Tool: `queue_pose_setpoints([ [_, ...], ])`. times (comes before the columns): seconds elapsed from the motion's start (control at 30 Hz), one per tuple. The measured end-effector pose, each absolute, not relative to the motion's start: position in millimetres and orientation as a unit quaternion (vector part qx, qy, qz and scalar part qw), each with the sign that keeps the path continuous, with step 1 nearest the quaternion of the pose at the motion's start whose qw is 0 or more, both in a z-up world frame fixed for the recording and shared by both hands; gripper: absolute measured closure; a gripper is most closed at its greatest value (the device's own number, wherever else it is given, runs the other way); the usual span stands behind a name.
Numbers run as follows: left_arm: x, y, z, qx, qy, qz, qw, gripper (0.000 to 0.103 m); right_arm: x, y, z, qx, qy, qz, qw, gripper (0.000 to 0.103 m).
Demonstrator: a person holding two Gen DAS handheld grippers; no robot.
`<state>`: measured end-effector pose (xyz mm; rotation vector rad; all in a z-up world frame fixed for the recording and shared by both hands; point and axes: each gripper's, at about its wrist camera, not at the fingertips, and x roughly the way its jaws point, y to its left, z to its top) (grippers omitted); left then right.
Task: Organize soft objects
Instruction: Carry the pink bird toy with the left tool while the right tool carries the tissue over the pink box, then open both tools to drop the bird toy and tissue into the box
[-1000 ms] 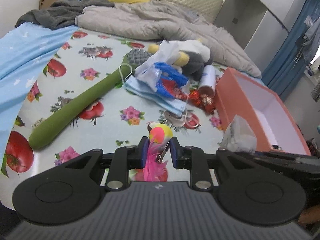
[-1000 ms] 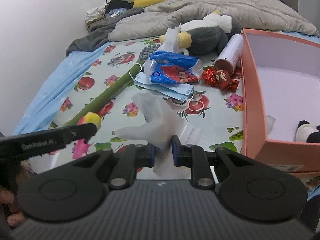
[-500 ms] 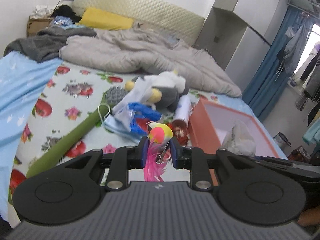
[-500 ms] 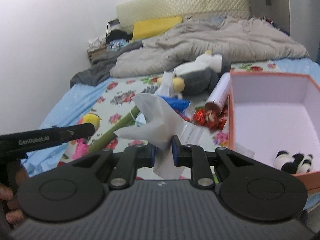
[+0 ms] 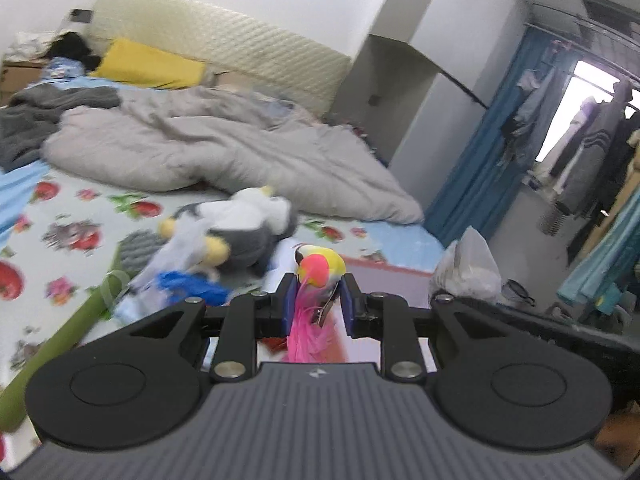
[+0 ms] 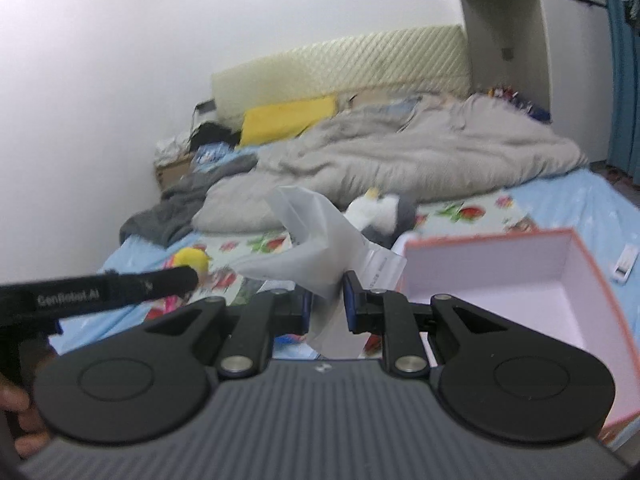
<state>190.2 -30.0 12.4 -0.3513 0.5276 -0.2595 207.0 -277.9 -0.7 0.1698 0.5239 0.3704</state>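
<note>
My left gripper (image 5: 317, 302) is shut on a small toy bird (image 5: 320, 268) with a yellow and pink head and pink feathers, held up above the bed. My right gripper (image 6: 327, 299) is shut on a clear plastic bag (image 6: 316, 240), also lifted; the bag also shows in the left wrist view (image 5: 466, 268). The pink open box (image 6: 560, 280) sits at the right on the bed, its inside mostly bare in view. A grey and white plush penguin (image 5: 240, 228) lies on the fruit-print sheet. The left gripper shows in the right wrist view (image 6: 120, 284).
A long green plush (image 5: 60, 344), blue face masks and a blue packet (image 5: 188, 288) lie on the sheet. A rumpled grey duvet (image 5: 200, 148) and yellow pillow (image 5: 148, 64) fill the far bed. A wardrobe (image 5: 432, 92) and blue curtain (image 5: 480, 168) stand to the right.
Both grippers have risen and tilted upward with their loads still held. The bed items and box have dropped lower in both views, and more of the wall and room shows.
</note>
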Motion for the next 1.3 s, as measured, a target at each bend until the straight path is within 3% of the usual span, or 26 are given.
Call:
queue_pose_setpoints([
  [0.27,257.3,-81.7,21.2,-0.171,0.276,-0.159,0.933,0.076,246.6,-329.8,11.6,0.077,0.273,0.139,0.949,0.083],
  [0.6,324.7,-159.4,-31.9,-0.123,0.376,-0.177,0.901,0.076,279.8,-384.4,-48.8,0.097,0.382,0.092,0.915,0.082],
  [0.87,345.6,-192.8,-91.7,-0.119,0.453,-0.18,0.865,0.076,284.0,-416.4,-98.5,0.118,0.442,0.071,0.886,0.082],
  [1.17,338.6,-211.6,-103.3,-0.111,0.461,-0.184,0.861,0.075,275.7,-432.0,-108.5,0.104,0.442,0.041,0.89,0.081],
  [1.2,337.9,-211.1,-102.6,-0.112,0.458,-0.18,0.863,0.074,274.9,-432.2,-108.5,0.103,0.442,0.039,0.89,0.079],
  [1.27,337.9,-210.4,-101.2,-0.107,0.46,-0.172,0.865,0.063,275.2,-433.2,-108.0,0.108,0.441,0.039,0.89,0.065],
  [1.3,337.0,-209.4,-99.8,-0.106,0.457,-0.173,0.866,0.057,276.3,-433.2,-107.3,0.111,0.44,0.041,0.89,0.051],
])
